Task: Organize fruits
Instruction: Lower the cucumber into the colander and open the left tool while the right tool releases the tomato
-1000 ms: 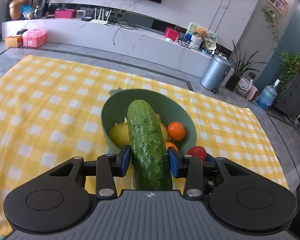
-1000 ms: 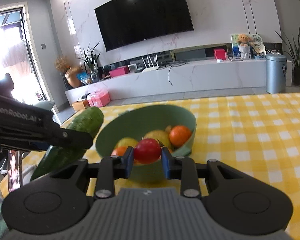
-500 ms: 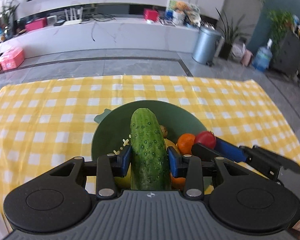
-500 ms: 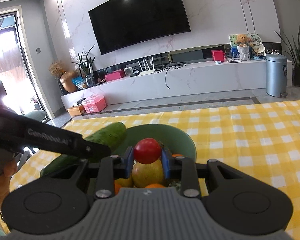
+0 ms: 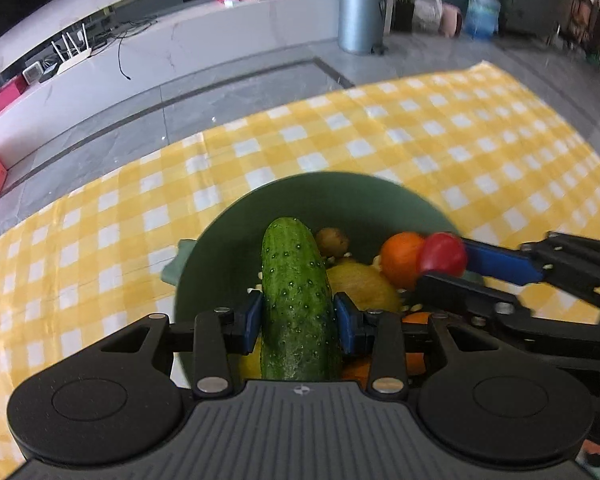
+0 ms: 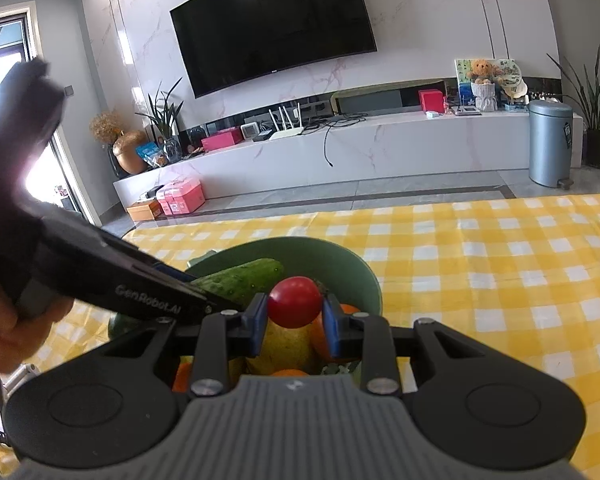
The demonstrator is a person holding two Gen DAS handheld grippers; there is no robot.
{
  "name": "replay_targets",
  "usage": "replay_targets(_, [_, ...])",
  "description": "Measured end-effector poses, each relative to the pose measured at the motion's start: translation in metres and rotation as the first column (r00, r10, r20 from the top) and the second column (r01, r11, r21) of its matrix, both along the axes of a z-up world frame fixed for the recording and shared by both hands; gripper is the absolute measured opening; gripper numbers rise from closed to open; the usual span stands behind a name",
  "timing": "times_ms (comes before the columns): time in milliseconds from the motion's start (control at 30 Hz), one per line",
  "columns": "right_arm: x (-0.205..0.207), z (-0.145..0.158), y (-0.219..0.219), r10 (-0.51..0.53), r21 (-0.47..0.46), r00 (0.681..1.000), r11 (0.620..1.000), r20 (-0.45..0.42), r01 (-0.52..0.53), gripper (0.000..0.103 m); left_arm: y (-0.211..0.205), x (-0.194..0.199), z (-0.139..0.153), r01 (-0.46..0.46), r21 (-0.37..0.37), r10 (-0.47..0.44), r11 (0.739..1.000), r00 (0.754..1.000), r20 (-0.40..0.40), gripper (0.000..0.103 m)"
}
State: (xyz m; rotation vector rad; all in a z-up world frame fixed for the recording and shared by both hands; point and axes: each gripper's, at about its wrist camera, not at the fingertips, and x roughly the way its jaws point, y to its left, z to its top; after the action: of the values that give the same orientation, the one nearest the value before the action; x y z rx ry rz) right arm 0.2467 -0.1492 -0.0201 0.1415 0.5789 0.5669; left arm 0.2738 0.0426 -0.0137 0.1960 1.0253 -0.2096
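Note:
My left gripper [image 5: 298,316] is shut on a green cucumber [image 5: 294,296], which hangs tilted over the green bowl [image 5: 340,192]. My right gripper [image 6: 294,320] is shut on a small red tomato [image 6: 295,307], held just above the fruit in the same bowl [image 6: 340,264]. In the left wrist view the right gripper [image 5: 440,258] reaches in from the right with the tomato [image 5: 442,253] beside an orange [image 5: 400,258]. A yellow fruit [image 5: 364,286] and a small brown fruit [image 5: 332,241] lie in the bowl. In the right wrist view the cucumber [image 6: 240,280] slants in from the left.
The bowl stands on a yellow and white checked cloth [image 5: 460,140] with bare cloth [image 6: 500,272] to its right. A hand [image 6: 8,320] holds the left gripper's body [image 6: 100,272] at the left. Beyond the table are a grey floor and a white TV bench [image 6: 340,140].
The left gripper has carried the cucumber in over the bowl, rolling and tipping downward. The right gripper has brought the tomato from the bowl's near side to above the fruit.

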Motion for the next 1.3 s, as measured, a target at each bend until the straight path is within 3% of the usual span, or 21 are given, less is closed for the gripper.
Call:
replay_targets(100, [0.001,-0.002,0.000,0.003,0.003,1.000,1.000,-0.003,-0.003,0.026,0.000,0.004,-0.007,0.020,0.063,-0.019,0.998,1.000,-0.013,0.043])
replay_targets(233, [0.003,-0.003,0.001,0.013,0.002,1.000,1.000,-0.004,-0.013,0.026,0.003,0.003,-0.008,0.019,0.072,-0.019,0.997,1.000,0.000,0.044])
replay_targets(467, [0.002,-0.003,0.007,0.074,0.013,0.997,0.997,-0.017,-0.074,0.026,0.009,-0.009,0.004,-0.040,0.077,0.035,0.996,0.998,0.054,0.056])
replay_targets(700, [0.000,-0.010,0.020,0.130,-0.014,0.991,0.991,-0.043,-0.131,0.026,0.014,-0.042,0.024,-0.109,-0.021,0.111,0.994,0.983,0.145,0.059])
replay_targets(900, [-0.002,-0.013,0.023,0.140,-0.027,0.989,0.990,-0.049,-0.141,0.028,0.020,-0.060,0.030,-0.164,-0.136,0.185,0.977,0.970,0.159,0.061])
replay_targets(1167, [-0.004,-0.012,0.022,0.136,-0.019,0.990,0.990,-0.039,-0.137,0.029,0.022,-0.085,0.026,-0.210,-0.190,0.248,0.959,0.948,0.201,0.061])
replay_targets(1300, [-0.012,-0.001,0.014,0.094,-0.013,0.996,0.996,0.002,-0.094,0.040,0.020,-0.105,0.034,-0.225,-0.220,0.279,0.949,0.926,0.256,0.061])
